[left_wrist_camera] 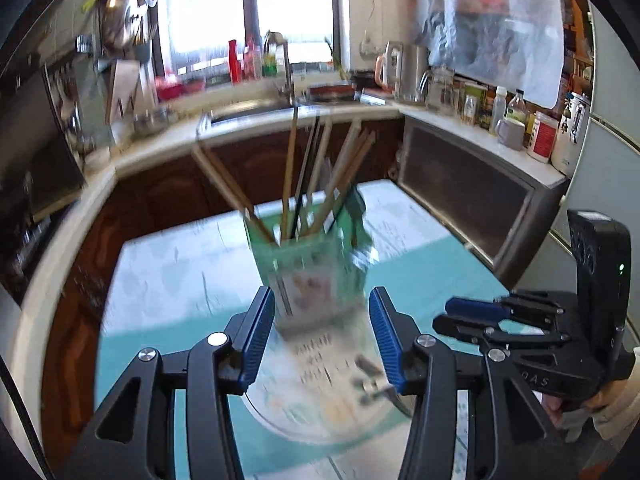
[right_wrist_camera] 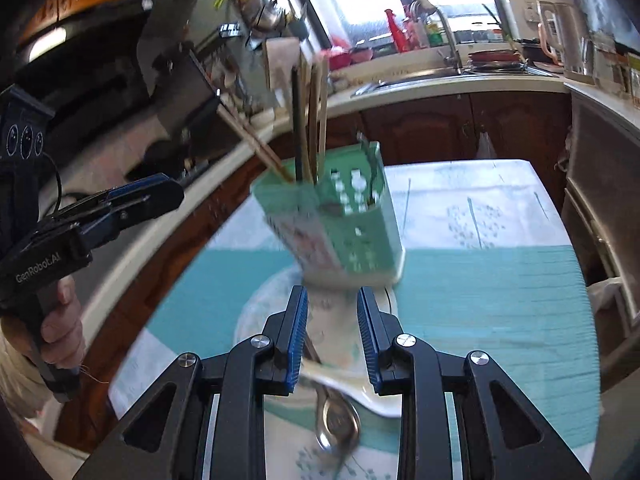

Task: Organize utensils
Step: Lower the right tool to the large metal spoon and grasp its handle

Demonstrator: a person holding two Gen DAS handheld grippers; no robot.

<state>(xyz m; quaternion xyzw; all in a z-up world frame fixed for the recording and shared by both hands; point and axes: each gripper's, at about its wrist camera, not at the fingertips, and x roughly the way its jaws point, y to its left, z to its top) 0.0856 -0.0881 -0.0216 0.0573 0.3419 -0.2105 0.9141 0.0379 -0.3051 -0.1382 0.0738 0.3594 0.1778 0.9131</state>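
Observation:
A green utensil holder [left_wrist_camera: 316, 268] with several chopsticks [left_wrist_camera: 312, 176] in it stands on the table, just beyond a white plate [left_wrist_camera: 316, 408]. It also shows in the right wrist view [right_wrist_camera: 344, 220]. A metal spoon [right_wrist_camera: 336, 420] and a white ceramic spoon [right_wrist_camera: 360, 394] lie on the plate [right_wrist_camera: 256, 312]. My left gripper [left_wrist_camera: 322, 340] is open and empty above the plate, in front of the holder. My right gripper [right_wrist_camera: 332, 340] is open, its fingers on either side of the spoon handles, gripping nothing. The frames are motion-blurred.
The table has a teal and white cloth [left_wrist_camera: 420, 280]. A counter with a sink [left_wrist_camera: 256, 108], bottles and jars [left_wrist_camera: 520, 120] runs behind. A metal cabinet [left_wrist_camera: 472, 188] stands to the right of the table. Each gripper shows in the other's view [left_wrist_camera: 500, 316] [right_wrist_camera: 132, 200].

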